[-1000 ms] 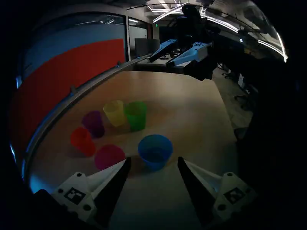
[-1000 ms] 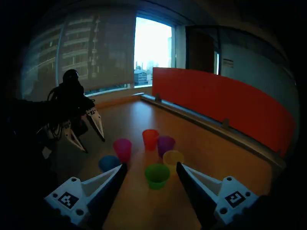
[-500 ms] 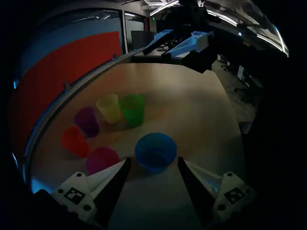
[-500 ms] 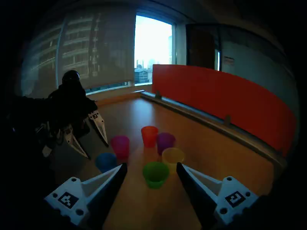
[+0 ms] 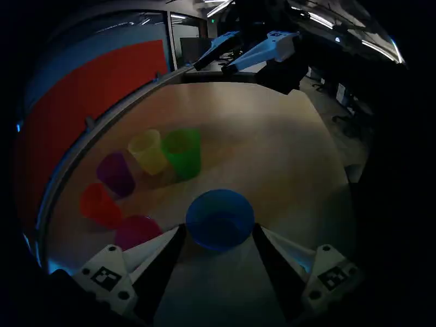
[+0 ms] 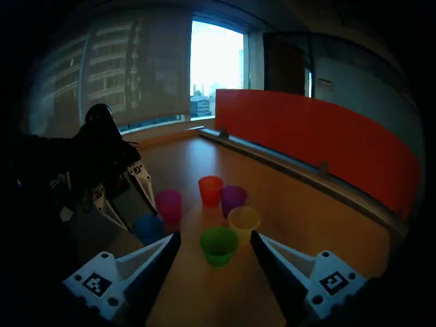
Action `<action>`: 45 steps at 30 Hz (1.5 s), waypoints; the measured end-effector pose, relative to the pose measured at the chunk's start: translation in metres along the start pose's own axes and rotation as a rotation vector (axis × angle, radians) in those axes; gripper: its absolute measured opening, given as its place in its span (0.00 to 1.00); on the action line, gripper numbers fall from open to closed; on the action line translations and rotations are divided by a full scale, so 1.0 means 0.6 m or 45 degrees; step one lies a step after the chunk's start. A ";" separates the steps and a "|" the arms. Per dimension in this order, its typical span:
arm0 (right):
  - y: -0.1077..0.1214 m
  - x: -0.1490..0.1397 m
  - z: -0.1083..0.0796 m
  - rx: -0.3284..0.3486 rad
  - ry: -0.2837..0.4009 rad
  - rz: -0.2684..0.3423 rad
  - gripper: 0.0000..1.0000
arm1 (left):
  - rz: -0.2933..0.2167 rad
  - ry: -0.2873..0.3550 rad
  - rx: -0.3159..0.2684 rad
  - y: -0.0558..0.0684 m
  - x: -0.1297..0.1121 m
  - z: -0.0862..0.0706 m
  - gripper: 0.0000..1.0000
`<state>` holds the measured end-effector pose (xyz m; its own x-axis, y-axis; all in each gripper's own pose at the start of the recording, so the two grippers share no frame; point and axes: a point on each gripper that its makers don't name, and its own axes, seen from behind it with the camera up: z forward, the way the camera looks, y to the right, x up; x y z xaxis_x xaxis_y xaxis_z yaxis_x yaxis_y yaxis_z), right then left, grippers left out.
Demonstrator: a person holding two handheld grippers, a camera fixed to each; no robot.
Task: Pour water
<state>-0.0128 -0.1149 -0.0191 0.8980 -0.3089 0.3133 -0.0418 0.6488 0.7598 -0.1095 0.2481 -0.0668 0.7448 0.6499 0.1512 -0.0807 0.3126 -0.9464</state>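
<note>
Blue cup (image 5: 220, 219) stands upright on the wooden table (image 5: 267, 141), right between the two fingers of the left tongs (image 5: 219, 231), which are spread open. In the left gripper view its rim reaches almost to both fingertips, and I cannot tell whether either one touches it. Going left to right in that view, a red partition (image 5: 82, 92) runs along the table's edge. Next comes a red cup (image 5: 97, 204), with a purple cup (image 5: 115, 174) just beside it. A magenta cup (image 5: 134, 231) is partly hidden behind the left finger. A yellow cup (image 5: 145, 152) and a green cup (image 5: 182, 153) stand close together, then the blue one nearest the camera. All stand upright with mouths up, and it is too dark to tell whether any holds water. At the top, the right tongs (image 5: 210, 68) hang above the far end of the table, fingers apart, gripping nothing

In the right gripper view, from the left, the left tongs point down with one finger on either side of the blue cup. The magenta, red, purple and yellow cups stand in a loose cluster. The green cup sits on the table just ahead, between the open fingers of the right tongs and apart from both. The partition lines the right side, with a bright window (image 6: 217, 65) beyond
</note>
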 end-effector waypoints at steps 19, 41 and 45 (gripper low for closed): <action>0.007 -0.003 0.000 -0.003 0.001 0.003 0.99 | -0.006 0.009 -0.004 -0.003 0.007 0.041 0.90; 0.008 -0.010 -0.004 -0.008 -0.004 0.007 0.99 | -0.028 0.033 -0.013 0.004 0.008 0.049 0.88; 0.007 -0.013 -0.001 -0.007 -0.010 0.010 0.99 | -0.036 0.058 -0.017 0.007 0.016 0.040 0.88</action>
<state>-0.0195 -0.1090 -0.0186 0.8941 -0.3095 0.3236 -0.0461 0.6552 0.7540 -0.1188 0.2719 -0.0625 0.7760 0.6086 0.1654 -0.0504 0.3214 -0.9456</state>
